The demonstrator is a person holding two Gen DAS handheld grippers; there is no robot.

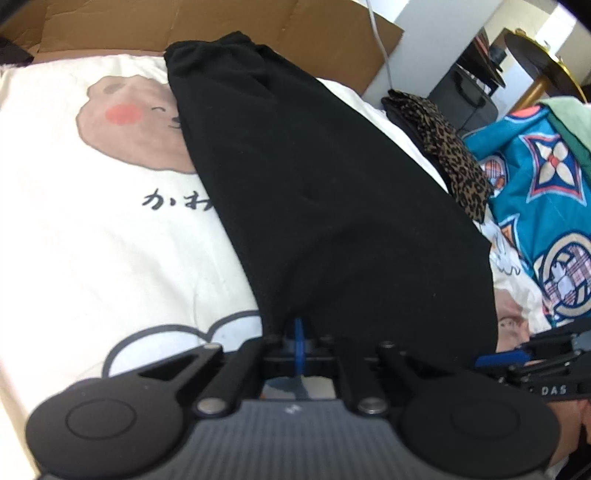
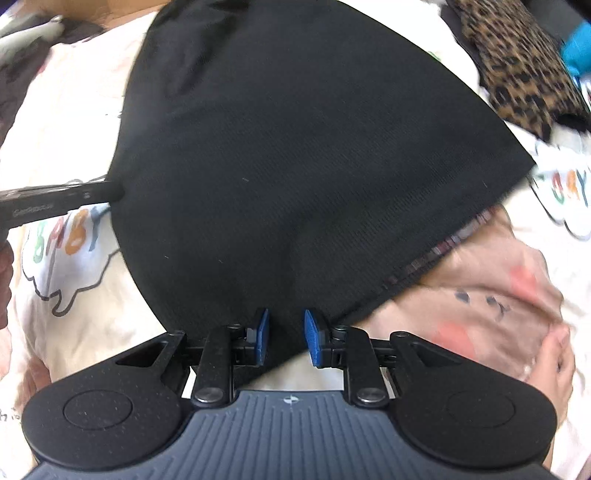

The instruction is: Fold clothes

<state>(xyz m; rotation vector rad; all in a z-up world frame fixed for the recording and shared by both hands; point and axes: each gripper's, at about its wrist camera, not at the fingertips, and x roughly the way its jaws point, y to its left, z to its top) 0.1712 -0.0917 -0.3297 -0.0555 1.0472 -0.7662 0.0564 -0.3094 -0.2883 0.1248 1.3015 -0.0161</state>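
Note:
A black garment point(image 1: 314, 203) lies spread over a cream printed bedcover point(image 1: 92, 240), its gathered waistband at the far end. My left gripper point(image 1: 300, 328) is shut, and the garment's near edge is pinched between its blue pads. In the right wrist view the same garment point(image 2: 295, 147) fills the middle, with the left gripper point(image 2: 116, 192) reaching its left edge from the side. My right gripper point(image 2: 286, 332) stands open over the garment's near hem. A gap shows between its blue pads point(image 2: 263, 332), and the black cloth lies under it. The right gripper point(image 1: 535, 358) also shows low on the right in the left wrist view.
A leopard-print cloth point(image 1: 450, 147) and a blue patterned fabric point(image 1: 546, 192) lie to the right of the garment. Brown cardboard point(image 1: 221, 22) stands behind the bed. A person's hand point(image 2: 552, 362) rests on the bedcover at the lower right.

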